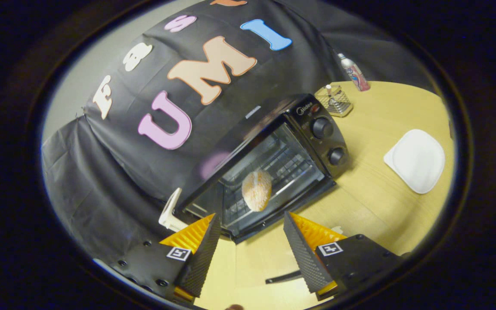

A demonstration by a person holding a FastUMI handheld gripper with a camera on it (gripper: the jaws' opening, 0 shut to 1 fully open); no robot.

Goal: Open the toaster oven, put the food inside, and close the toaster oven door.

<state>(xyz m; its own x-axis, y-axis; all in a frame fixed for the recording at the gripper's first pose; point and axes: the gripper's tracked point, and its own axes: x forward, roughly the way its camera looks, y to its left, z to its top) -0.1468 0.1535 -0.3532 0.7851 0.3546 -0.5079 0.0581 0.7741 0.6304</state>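
The toaster oven (pixel 274 159) stands on a light wooden table (pixel 377 202), its back toward the black cloth wall (pixel 114 172). Its glass door appears shut, with the food (pixel 256 190), a round pale-orange bun-like piece, seen through the glass resting on the wire rack inside the oven's chamber. Two round knobs (pixel 329 142) sit one above the other on the oven's control panel, on the side nearer the white plate (pixel 416 160). That plate lies flat on the table, well apart from the oven on its knob side. Behind the oven's knob corner stands a small wire basket (pixel 335 100), and farther back from it a bottle (pixel 354 73) stands by the cloth. A white bracket-like piece (pixel 169 213) sits at the oven's opposite front corner; what it is cannot be told. The gripper (pixel 251 241) is just in front of the oven door, its jaws spread wide with nothing between them and neither finger touching the oven.
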